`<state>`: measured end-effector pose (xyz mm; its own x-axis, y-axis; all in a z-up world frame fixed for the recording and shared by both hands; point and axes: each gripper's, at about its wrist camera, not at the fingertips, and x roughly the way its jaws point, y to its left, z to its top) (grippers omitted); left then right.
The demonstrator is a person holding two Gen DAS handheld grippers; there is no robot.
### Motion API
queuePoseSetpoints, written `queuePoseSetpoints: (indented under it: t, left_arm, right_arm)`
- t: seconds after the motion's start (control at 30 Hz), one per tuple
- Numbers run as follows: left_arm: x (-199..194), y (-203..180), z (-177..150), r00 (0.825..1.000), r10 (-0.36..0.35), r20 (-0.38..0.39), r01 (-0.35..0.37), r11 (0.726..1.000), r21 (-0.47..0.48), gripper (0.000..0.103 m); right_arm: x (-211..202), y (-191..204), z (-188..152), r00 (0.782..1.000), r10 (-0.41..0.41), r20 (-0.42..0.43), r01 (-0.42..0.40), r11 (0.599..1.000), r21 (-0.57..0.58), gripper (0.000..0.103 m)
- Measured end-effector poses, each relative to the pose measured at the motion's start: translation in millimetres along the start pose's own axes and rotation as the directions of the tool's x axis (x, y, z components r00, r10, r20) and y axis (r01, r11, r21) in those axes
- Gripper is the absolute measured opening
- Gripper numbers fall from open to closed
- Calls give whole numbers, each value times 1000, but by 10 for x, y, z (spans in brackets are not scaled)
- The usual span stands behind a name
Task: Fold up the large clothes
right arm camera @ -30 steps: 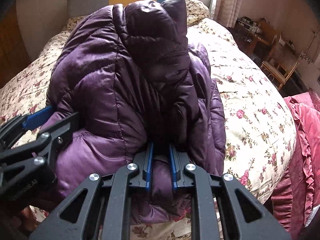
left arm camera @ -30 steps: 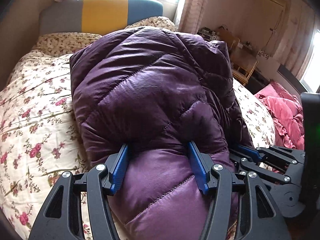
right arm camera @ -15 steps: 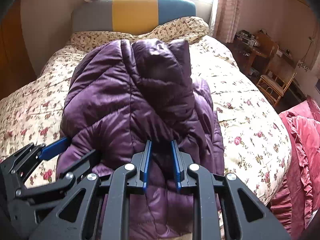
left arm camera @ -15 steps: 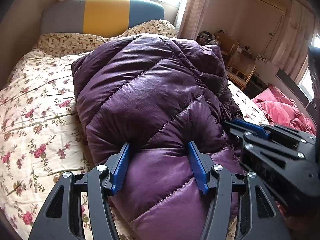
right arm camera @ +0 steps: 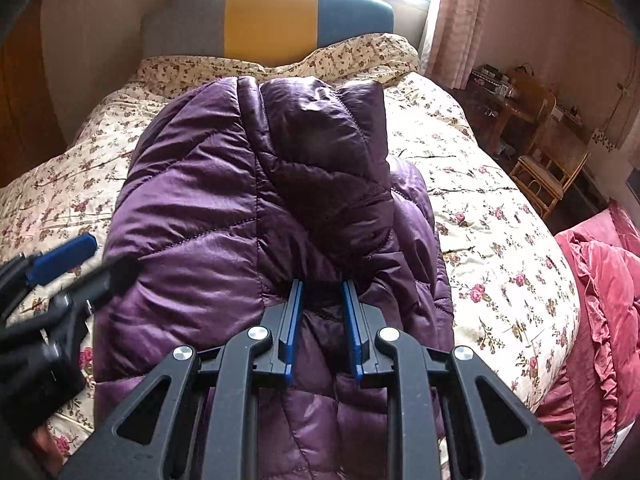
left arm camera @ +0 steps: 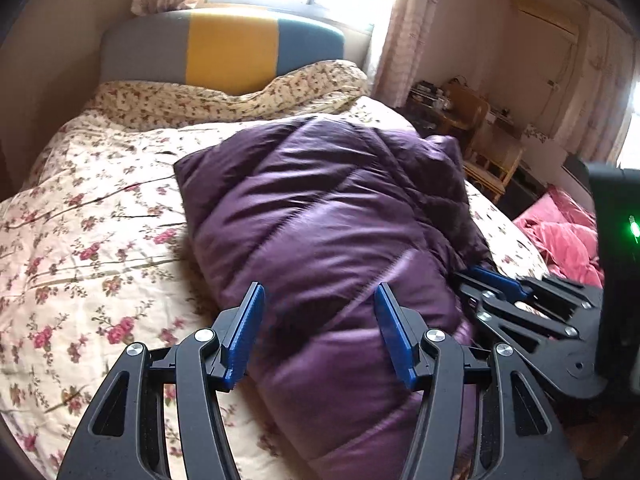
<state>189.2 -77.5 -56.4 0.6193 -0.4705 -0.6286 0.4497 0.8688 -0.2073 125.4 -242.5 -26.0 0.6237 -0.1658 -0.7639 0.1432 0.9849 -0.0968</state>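
A puffy purple quilted jacket [left arm camera: 320,208] lies folded into a thick bundle on the floral bed, its darker folded part [right arm camera: 328,148] on top towards the headboard. My left gripper [left arm camera: 316,292] hangs open just above the bundle's near end, with its blue pads wide apart and clear of the fabric. My right gripper [right arm camera: 322,284] sits over the near right side with its pads a narrow gap apart and dark fabric showing beneath them. Each gripper also shows in the other's view: the right gripper [left arm camera: 492,276] at the right edge and the left gripper [right arm camera: 92,260] at the left edge.
The floral quilt [right arm camera: 488,216] covers the bed up to a grey, yellow and blue headboard [right arm camera: 272,20]. Pink ruffled bedding [right arm camera: 600,280] lies off the bed's right side. A wooden chair [right arm camera: 552,168] and a cluttered table [left arm camera: 444,100] stand by the curtained window.
Both grippers pulled back and up from the jacket. It was bulging between the left pads and has settled lower on the bed. The right pads spread slightly off the fold they pinched.
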Motion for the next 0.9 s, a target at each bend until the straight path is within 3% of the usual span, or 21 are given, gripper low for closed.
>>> queuePoseSetpoints:
  t: [0.57, 0.77, 0.9]
  left_arm:
    - [516, -187, 164, 997, -32, -63, 37, 996, 81, 57]
    - [519, -166, 177, 997, -36, -66, 40, 997, 73, 57]
    - [489, -160, 177, 997, -35, -63, 40, 997, 71, 57]
  right_arm:
    - [383, -256, -75, 997, 18, -73, -14, 999, 51, 17]
    - [246, -270, 34, 999, 20, -42, -17, 998, 64, 19]
    - [164, -253, 123, 1000, 21, -9, -21, 997, 69, 27]
